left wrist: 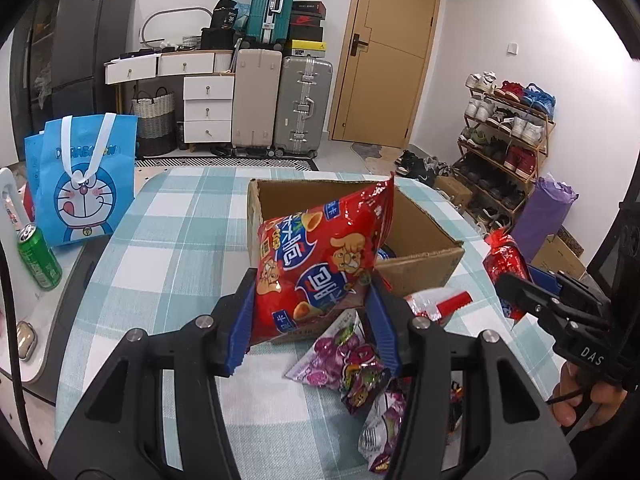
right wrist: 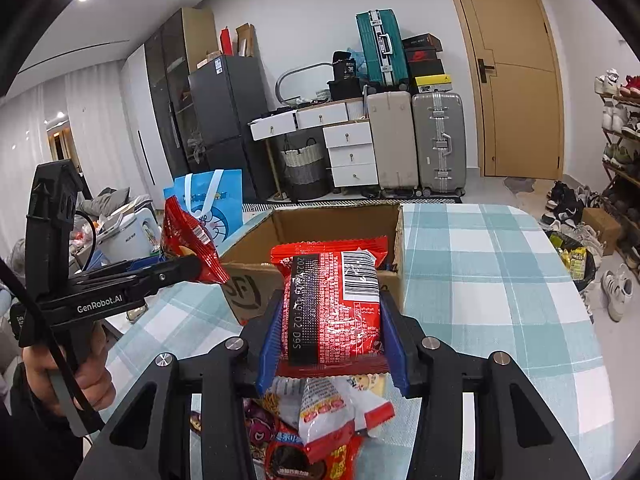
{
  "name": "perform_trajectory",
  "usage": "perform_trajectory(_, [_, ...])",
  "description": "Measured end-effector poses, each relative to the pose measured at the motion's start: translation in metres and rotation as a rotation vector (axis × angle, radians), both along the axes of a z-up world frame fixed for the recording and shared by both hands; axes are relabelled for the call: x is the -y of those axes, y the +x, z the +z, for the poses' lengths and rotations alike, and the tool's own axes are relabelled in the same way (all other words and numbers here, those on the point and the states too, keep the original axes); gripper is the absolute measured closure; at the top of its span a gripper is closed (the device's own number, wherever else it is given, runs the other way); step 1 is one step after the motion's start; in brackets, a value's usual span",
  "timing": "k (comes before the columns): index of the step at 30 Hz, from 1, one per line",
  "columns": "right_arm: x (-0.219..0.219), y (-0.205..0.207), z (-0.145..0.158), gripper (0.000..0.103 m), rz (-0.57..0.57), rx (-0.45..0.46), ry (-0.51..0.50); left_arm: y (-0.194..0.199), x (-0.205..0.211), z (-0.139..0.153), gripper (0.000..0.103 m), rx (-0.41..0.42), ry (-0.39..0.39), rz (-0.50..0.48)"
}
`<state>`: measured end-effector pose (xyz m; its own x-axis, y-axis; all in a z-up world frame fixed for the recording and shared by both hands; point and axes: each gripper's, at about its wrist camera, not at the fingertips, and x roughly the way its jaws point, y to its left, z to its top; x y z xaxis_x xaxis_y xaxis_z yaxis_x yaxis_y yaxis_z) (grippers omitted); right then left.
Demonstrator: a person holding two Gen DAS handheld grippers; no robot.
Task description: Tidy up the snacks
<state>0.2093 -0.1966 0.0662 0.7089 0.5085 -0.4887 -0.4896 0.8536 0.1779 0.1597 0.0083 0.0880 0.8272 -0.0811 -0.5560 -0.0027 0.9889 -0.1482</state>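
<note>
My left gripper is shut on a red chip bag with cartoon faces, held in the air in front of the open cardboard box. In the right wrist view that same gripper shows at the left with the chip bag in its jaws. My right gripper is shut on a red snack packet with a barcode, lifted near the cardboard box. A pile of loose snacks lies under both grippers: purple packets and red-and-white packets.
The checked tablecloth covers the table. A blue cartoon tote bag and a green can stand at the left. Suitcases, white drawers and a shoe rack are behind the table. A hand holds the left gripper's handle.
</note>
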Motion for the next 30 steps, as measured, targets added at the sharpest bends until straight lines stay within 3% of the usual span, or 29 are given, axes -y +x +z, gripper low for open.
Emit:
perform_trajectory(11, [-0.010, 0.032, 0.008, 0.058, 0.003, -0.030, 0.019, 0.034, 0.005, 0.003, 0.054, -0.012, 0.014, 0.024])
perform_trajectory(30, [-0.034, 0.092, 0.002, 0.058, -0.036, -0.098, 0.003, 0.076, 0.005, -0.019, 0.054, -0.057, 0.030, 0.070])
